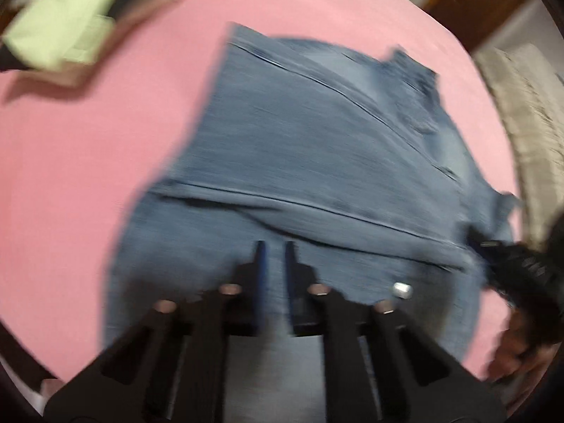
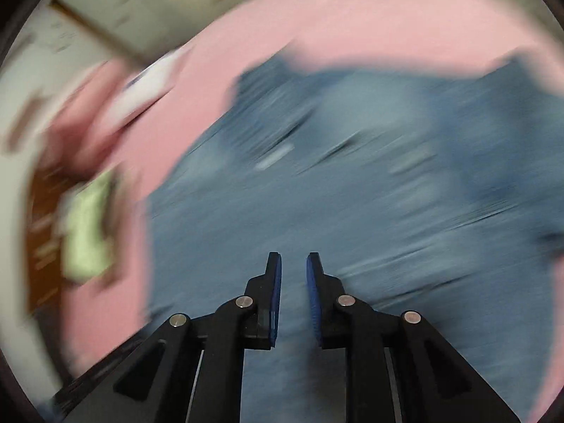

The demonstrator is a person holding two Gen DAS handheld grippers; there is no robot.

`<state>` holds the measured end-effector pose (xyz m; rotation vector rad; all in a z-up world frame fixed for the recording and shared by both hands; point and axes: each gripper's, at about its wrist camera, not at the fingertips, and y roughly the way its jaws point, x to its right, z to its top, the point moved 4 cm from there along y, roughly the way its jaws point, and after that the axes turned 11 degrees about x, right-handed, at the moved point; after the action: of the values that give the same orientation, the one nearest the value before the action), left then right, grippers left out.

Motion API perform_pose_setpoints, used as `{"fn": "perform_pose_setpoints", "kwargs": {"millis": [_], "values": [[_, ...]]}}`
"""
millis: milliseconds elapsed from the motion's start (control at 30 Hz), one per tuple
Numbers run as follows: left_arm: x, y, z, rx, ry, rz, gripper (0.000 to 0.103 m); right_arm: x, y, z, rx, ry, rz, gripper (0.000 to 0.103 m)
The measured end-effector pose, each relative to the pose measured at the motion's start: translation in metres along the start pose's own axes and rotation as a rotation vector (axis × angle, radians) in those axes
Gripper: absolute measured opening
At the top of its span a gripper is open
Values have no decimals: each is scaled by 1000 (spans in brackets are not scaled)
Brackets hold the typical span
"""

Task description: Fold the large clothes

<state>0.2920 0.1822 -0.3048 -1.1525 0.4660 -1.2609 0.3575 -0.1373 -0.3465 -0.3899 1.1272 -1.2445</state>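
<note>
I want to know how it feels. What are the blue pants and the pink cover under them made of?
The blue pants look like denim: faded blue, matte, with raised stitched seams and a metal button. The pink cover looks like smooth, matte cloth, maybe cotton; blur hides its weave.

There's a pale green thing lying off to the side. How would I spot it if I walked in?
Find the pink sheet covering the whole surface, with the blue jeans spread across its middle. Look past the jeans to the far left corner: the green garment lies there, folded on other folded clothes. It is the only light green thing, and it lies apart from the denim.
</note>
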Motion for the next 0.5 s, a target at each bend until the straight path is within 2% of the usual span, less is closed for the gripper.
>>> {"fn": "perform_pose_setpoints", "kwargs": {"millis": [133, 200, 300, 400, 433, 467, 500], "values": [[29, 32, 0, -67, 54, -24, 0, -36, 48, -28, -88, -58, 94, 6], [34, 49, 0, -103, 87, 2, 0, -38, 69, -34, -125, -40, 103, 6], [15, 65, 8, -103, 95, 79, 0, -10, 94, -31, -128, 26, 10, 6], [-22, 61, 18, -71, 22, 133, 0, 42, 80, -21, -38, 139, -63, 0], [-36, 59, 22, -62, -7, 140, 0, 59, 76, -15, 0, 159, -98, 0], [-48, 58, 23, -56, -52, 108, 0, 83, 61, -10, 63, 175, -172, 0], [-58, 56, 24, -57, -99, 85, 0, 98, 51, -7, 94, 183, -209, 0]]}}
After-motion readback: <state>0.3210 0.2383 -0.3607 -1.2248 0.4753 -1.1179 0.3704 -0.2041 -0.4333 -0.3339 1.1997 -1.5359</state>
